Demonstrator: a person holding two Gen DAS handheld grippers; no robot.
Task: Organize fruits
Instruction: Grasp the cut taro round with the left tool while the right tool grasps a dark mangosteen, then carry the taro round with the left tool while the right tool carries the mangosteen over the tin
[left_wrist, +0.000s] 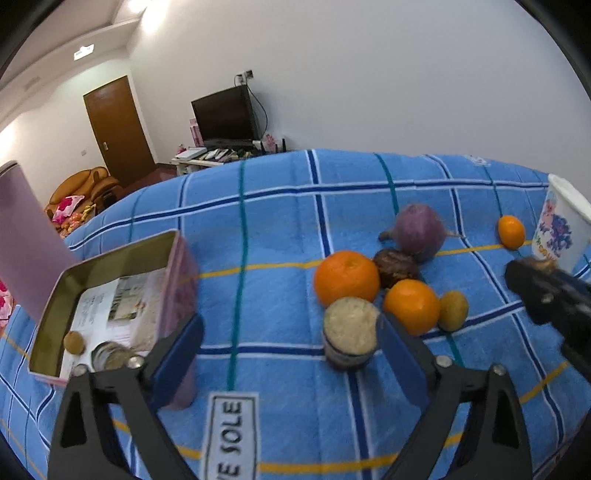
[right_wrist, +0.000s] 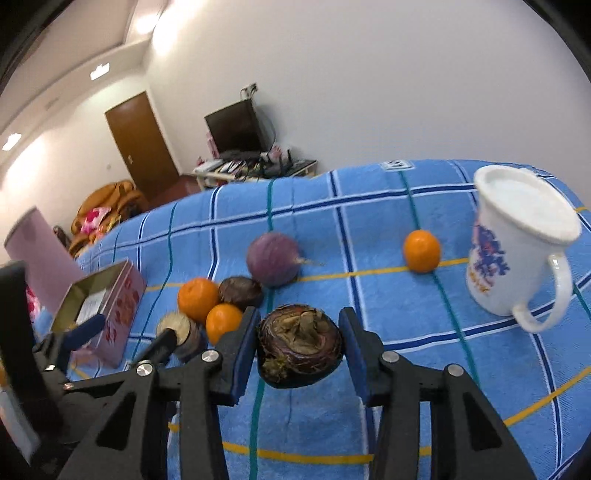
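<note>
Fruit in play: dark brown-purple round fruit (right_wrist: 300, 345), stem side facing the cam, sitting between the pads of the right gripper (right_wrist: 300, 343) and apparently lifted just clear of the blue checked blanket (right_wrist: 424, 332), though contact underneath can't be confirmed. It's squat, wider than tall, w/ its broad axis running pad to pad. Jaws are pulled in to roughly a narrow-mid gap and both blue pads look pressed on its flanks, so it reads as held. Key relation for the next move: the pink tin box (left_wrist: 110, 295), lid up, lies well off toward the blanket's left edge from this gripper, w/ the fruit cluster in between, so I'd judge the carry has to run leftward over or around that cluster. Already in the tin: a small brownish fruit (left_wrist: 74, 341) and a round lidded thing (left_wrist: 110, 356), on printed paper. Cluster near the blanket's middle: big orange (left_wrist: 346, 277), second orange (left_wrist: 411, 305), another dark fruit (left_wrist: 396, 267), purple round one w/ a stalk (left_wrist: 421, 230), small yellow-green fruit (left_wrist: 453, 310), and a short jar w/ pale top (left_wrist: 350, 332). Lone small orange (right_wrist: 422, 251) sits apart toward the right edge, near the white printed mug (right_wrist: 517, 243). Left gripper (left_wrist: 288, 350) is nearer the tin; its left pad overlaps the tin's near corner, contact unclear. Jaws are spread wide, nothing between them, and the jar is just beyond its right pad. Judgement: right hand delivers, left is free for the next pick.
</note>
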